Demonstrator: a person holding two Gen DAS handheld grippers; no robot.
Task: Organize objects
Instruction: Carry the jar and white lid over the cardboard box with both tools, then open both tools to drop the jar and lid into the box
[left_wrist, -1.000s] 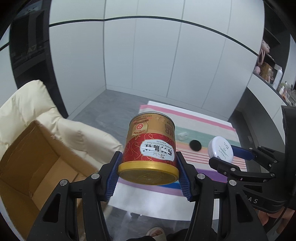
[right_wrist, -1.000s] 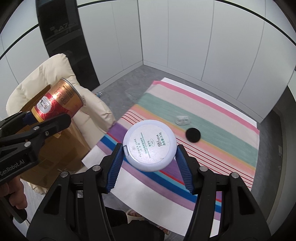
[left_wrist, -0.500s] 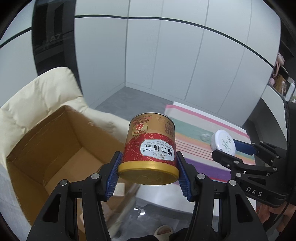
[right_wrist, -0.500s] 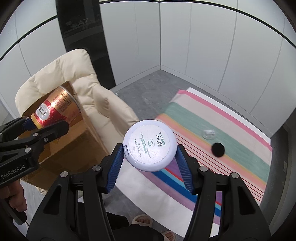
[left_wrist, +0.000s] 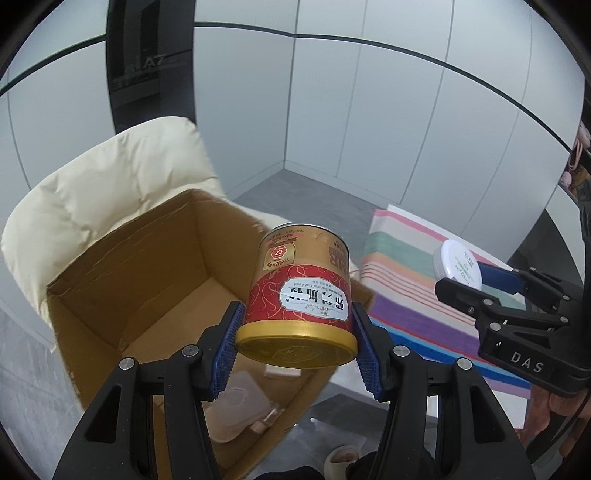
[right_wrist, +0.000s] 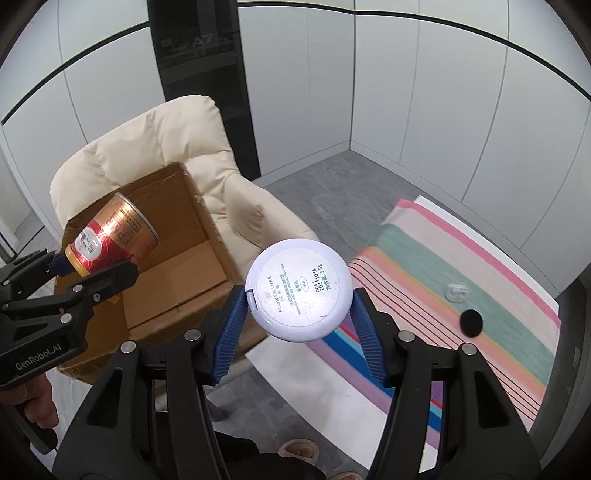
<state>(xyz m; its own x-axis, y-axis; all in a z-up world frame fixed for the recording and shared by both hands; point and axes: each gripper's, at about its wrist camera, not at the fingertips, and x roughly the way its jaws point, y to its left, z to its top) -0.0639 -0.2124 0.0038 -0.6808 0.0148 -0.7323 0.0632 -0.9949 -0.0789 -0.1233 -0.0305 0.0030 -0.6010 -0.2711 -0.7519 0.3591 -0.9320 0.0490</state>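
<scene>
A red and gold can (left_wrist: 301, 295) hangs tilted over the open cardboard box (left_wrist: 122, 258), clamped between the blue pads of my left gripper (left_wrist: 297, 332). From the right wrist view the same can (right_wrist: 110, 236) shows at the left above the box (right_wrist: 177, 273). My right gripper (right_wrist: 299, 317) is shut on a round white compact (right_wrist: 297, 288), held in the air beside the box's right wall. That compact (left_wrist: 456, 264) also appears at the right of the left wrist view.
The box rests on a cream padded armchair (right_wrist: 147, 144) and holds a pale plastic case (left_wrist: 236, 406). A striped cloth (right_wrist: 461, 295) to the right carries a black disc (right_wrist: 471, 323) and a small clear item (right_wrist: 456, 291). A slippered foot (right_wrist: 299, 450) shows below.
Both grippers have swung left from over the striped cloth toward the box. The can now hangs over the box opening, and the compact sits near the box's right side.
</scene>
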